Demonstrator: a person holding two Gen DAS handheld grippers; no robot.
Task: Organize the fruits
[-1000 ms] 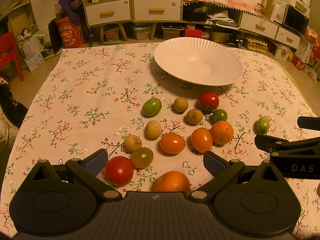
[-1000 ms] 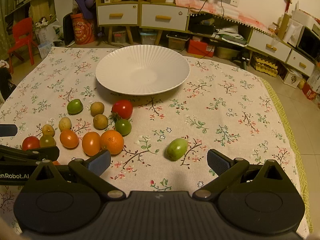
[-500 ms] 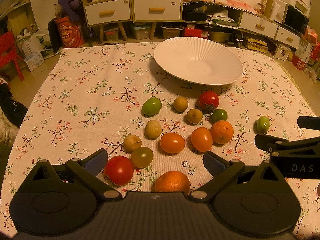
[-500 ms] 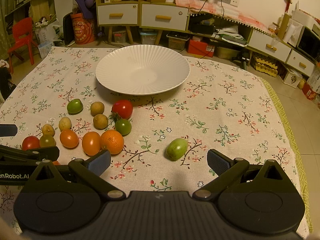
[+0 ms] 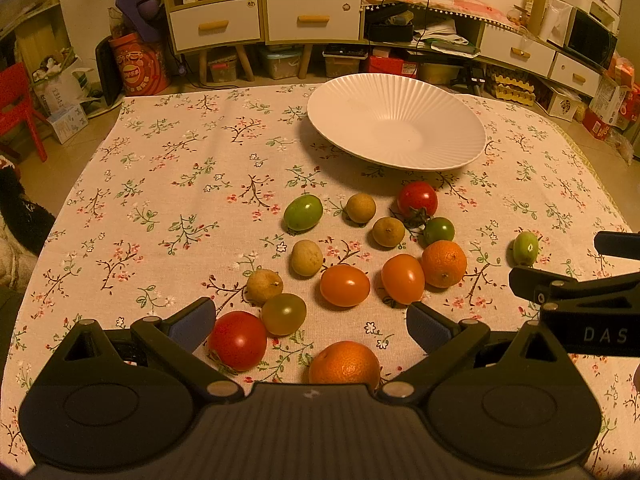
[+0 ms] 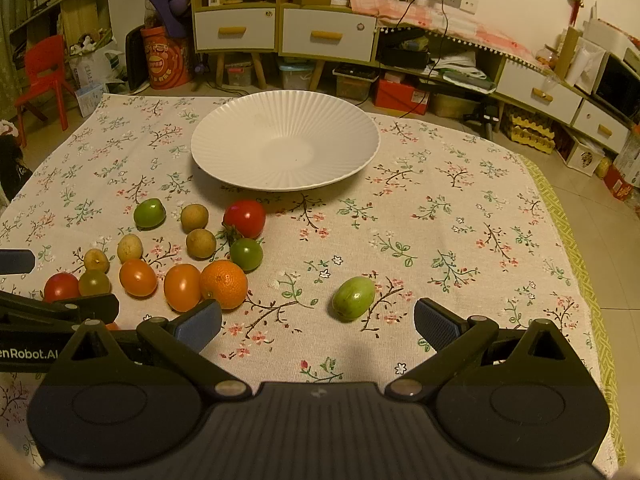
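An empty white ribbed plate (image 5: 396,128) (image 6: 285,148) sits far on the floral tablecloth. Several small fruits lie loose in front of it: red tomatoes (image 5: 417,199) (image 5: 237,340), oranges (image 5: 444,263) (image 5: 344,366), orange tomatoes (image 5: 345,285), brownish round fruits (image 5: 307,257) and green ones (image 5: 303,212). One green fruit (image 6: 354,298) lies apart to the right, just ahead of my right gripper (image 6: 318,326), which is open and empty. My left gripper (image 5: 310,326) is open over the near red tomato and orange, touching neither.
The tablecloth (image 6: 460,216) covers the whole table; its right edge drops to a tiled floor. Cabinets with drawers (image 6: 328,34), boxes and a red chair (image 6: 40,68) stand beyond the far edge. Each gripper shows at the side of the other's view.
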